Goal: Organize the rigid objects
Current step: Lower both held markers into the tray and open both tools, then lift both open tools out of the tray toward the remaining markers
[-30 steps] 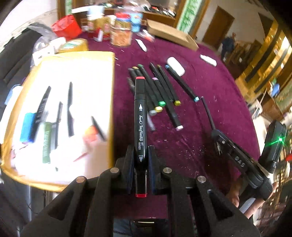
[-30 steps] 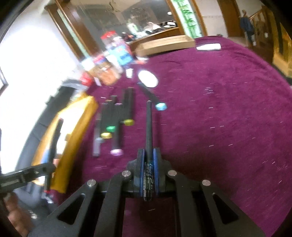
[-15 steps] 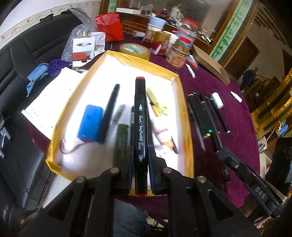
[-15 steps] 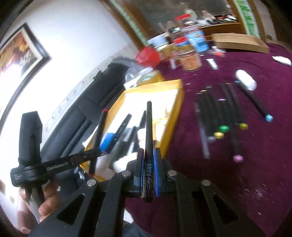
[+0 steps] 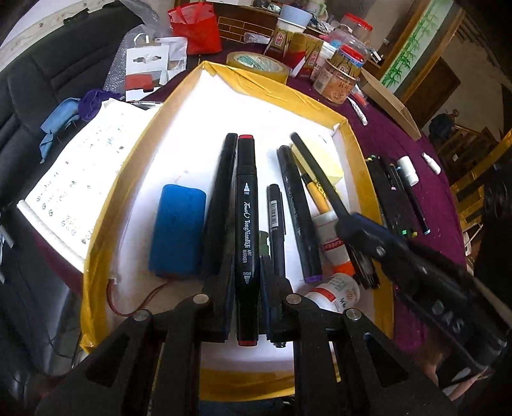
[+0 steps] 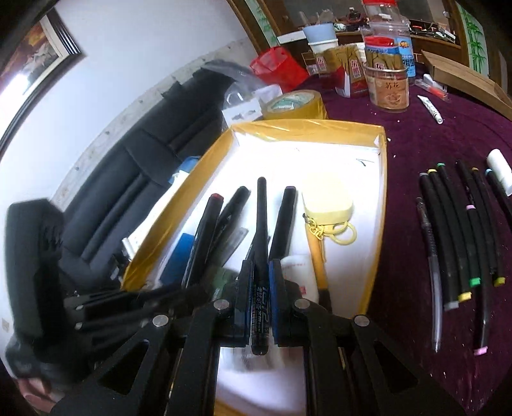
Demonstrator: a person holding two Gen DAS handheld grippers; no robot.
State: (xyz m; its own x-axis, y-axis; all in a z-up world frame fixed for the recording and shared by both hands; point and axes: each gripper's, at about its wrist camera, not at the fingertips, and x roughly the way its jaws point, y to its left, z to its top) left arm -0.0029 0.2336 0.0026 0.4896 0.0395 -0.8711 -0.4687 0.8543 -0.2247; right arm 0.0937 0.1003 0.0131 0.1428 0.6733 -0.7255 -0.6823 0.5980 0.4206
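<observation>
Left wrist view: the left gripper (image 5: 245,281) clamps a red-capped marker (image 5: 245,220) lengthwise above the yellow-rimmed tray (image 5: 361,166), apparently for release among pens there.

Right wrist view: the right gripper (image 6: 260,300) pinches a black pen (image 6: 260,230) over the same tray, while unsorted markers (image 6: 460,236) wait on the cloth.

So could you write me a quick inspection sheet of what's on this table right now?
Surface: purple tablecloth, specked with crumbs.
Job's things: yellow-rimmed tray holding pens, a blue battery pack, glue bottles and a yellow keychain; row of markers lying on the cloth beside the tray.
Clutter: tape roll, jars, red bag, cardboard box.
Grippers: left gripper shut on red-capped marker; right gripper shut on thin black pen; both over the tray.
Cables: thin red wire from the battery pack.
Surroundings: black sofa, framed picture.
</observation>
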